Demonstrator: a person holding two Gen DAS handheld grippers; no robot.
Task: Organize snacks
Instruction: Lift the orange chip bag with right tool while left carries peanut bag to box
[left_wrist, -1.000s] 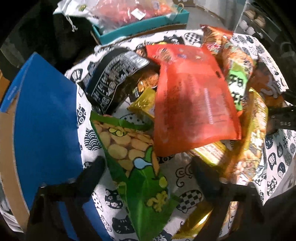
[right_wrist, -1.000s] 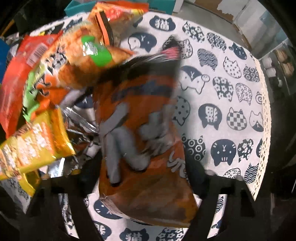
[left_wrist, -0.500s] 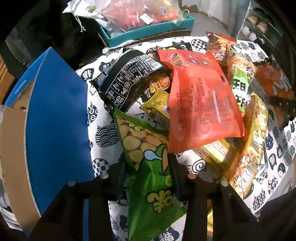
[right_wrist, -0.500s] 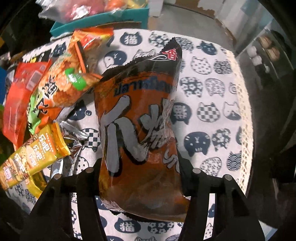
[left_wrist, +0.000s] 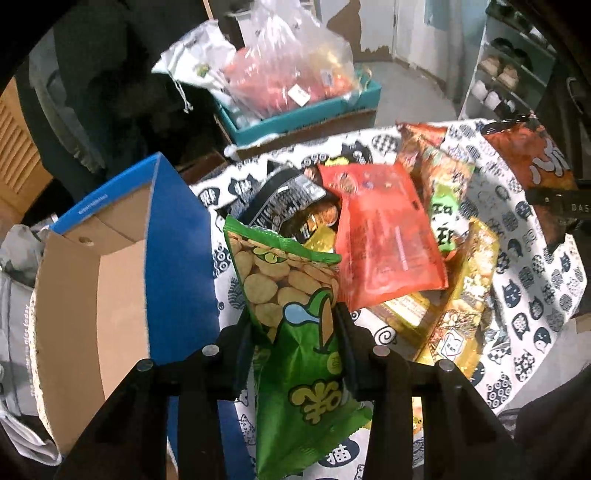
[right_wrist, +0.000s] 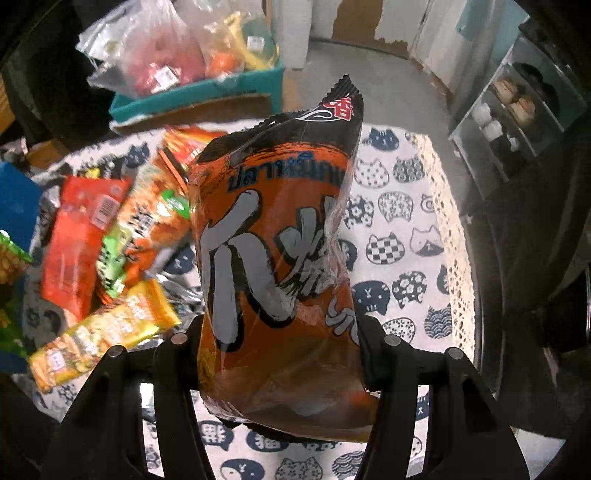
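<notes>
Cat-print cloth (right_wrist: 406, 221); blue box (left_wrist: 177, 258) left view only; jaws clamp green bag (left_wrist: 295, 314), orange bag (right_wrist: 273, 277).

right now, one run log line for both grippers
left gripper: shut on green snack bag | right gripper: shut on orange-black snack bag | both bags lifted

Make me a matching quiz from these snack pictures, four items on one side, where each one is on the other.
Items:
1. green snack bag
2. orange snack bag
3. red pouch
4. clear plastic bag

Places:
A. in the teal box
B. in the right tongs
C. on the snack pile
D. in the left tongs

Pairs: 1-D, 2-B, 3-C, 4-A
</notes>
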